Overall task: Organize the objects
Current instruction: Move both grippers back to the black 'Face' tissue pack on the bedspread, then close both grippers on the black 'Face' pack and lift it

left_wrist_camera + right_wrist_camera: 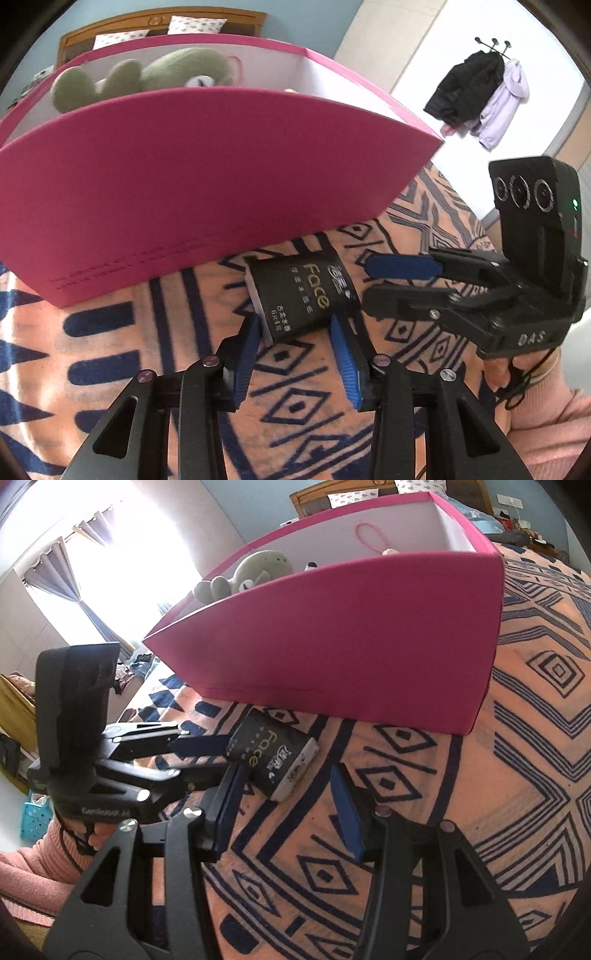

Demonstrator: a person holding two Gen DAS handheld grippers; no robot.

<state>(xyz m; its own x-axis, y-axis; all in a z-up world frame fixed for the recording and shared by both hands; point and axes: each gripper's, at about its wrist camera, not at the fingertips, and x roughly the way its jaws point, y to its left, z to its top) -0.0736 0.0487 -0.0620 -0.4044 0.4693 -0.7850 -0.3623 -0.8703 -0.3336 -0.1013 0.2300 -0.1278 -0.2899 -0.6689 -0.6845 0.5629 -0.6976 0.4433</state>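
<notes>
While the black "Face" tissue pack [304, 295] lies on the patterned blanket [110, 350] just near the pink box [184, 184], the left gripper [295, 325] has its blue pads at the pack's two sides, seemingly clamped. Its long axis runs toward the box. The right gripper [286, 786], fingers apart and empty, waits just right of it. Small Chinese print is unreadable.

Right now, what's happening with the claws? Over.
Left claw shut on black Face pack. Right claw open, empty. Pink box just behind, over.
</notes>
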